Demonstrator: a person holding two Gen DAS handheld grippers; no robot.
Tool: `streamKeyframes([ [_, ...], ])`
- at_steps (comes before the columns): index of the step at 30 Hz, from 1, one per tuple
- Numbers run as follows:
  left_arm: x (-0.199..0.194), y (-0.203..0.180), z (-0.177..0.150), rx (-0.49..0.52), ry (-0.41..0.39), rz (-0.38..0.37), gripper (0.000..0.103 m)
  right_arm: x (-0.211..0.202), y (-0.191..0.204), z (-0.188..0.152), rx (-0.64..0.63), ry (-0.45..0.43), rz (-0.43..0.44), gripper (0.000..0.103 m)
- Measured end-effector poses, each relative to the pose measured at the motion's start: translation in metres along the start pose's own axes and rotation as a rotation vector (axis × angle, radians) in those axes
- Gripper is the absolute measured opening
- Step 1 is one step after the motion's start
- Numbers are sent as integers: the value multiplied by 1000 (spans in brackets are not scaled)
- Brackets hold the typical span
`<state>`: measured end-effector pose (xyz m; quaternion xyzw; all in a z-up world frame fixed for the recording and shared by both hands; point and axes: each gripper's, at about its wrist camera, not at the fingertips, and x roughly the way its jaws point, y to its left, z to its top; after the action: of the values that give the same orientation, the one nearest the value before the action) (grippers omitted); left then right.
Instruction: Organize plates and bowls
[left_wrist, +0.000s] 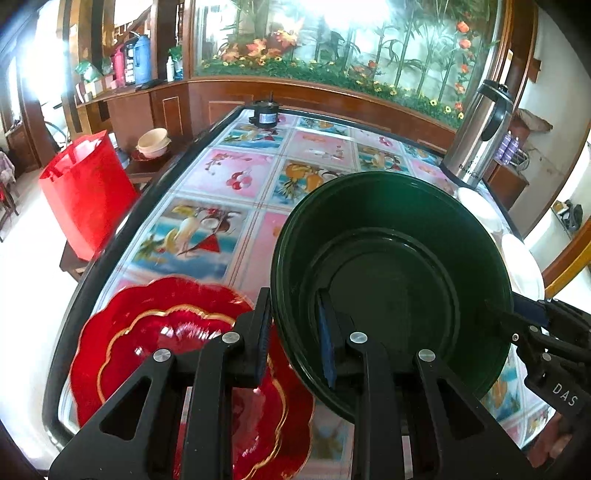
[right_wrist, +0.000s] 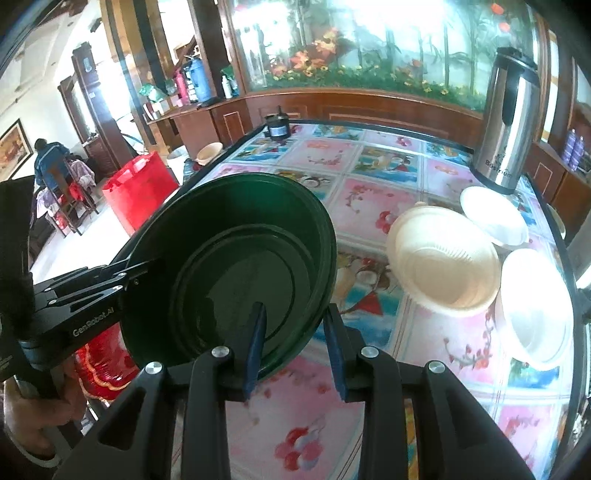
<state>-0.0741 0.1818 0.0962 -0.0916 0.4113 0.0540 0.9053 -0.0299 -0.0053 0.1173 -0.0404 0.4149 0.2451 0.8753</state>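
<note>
A dark green bowl (left_wrist: 395, 273) is held above the table, tilted, by both grippers. My left gripper (left_wrist: 295, 339) is shut on its left rim, one finger inside, one outside. My right gripper (right_wrist: 295, 347) straddles the bowl's (right_wrist: 236, 266) right rim with a gap beside the outer finger; it also shows in the left wrist view (left_wrist: 517, 314). Stacked red scalloped plates (left_wrist: 177, 343) lie on the table under the left gripper. A cream bowl (right_wrist: 447, 262) and two white bowls (right_wrist: 495, 214) (right_wrist: 535, 306) sit at the right.
The table (right_wrist: 369, 214) has a fruit-print cover and dark edges. A steel thermos jug (right_wrist: 509, 122) stands at the back right, a small black motor (right_wrist: 277, 127) at the far end. A red bag (left_wrist: 88, 192) and more bowls (left_wrist: 153, 142) are off the left side.
</note>
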Motion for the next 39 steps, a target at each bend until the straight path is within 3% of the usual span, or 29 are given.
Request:
streamKeyframes([
  [11,-31,34,-30,-25,-16,6,22,-10,35,-14,-51,-18,23,37],
  [29,-63,86,-52,-109,-45,15,22,3,87,-19,-151,13,61,42],
  [39,-70,116,-62,-148,-65,77,22,21,118,-20,-199,41,104,44],
])
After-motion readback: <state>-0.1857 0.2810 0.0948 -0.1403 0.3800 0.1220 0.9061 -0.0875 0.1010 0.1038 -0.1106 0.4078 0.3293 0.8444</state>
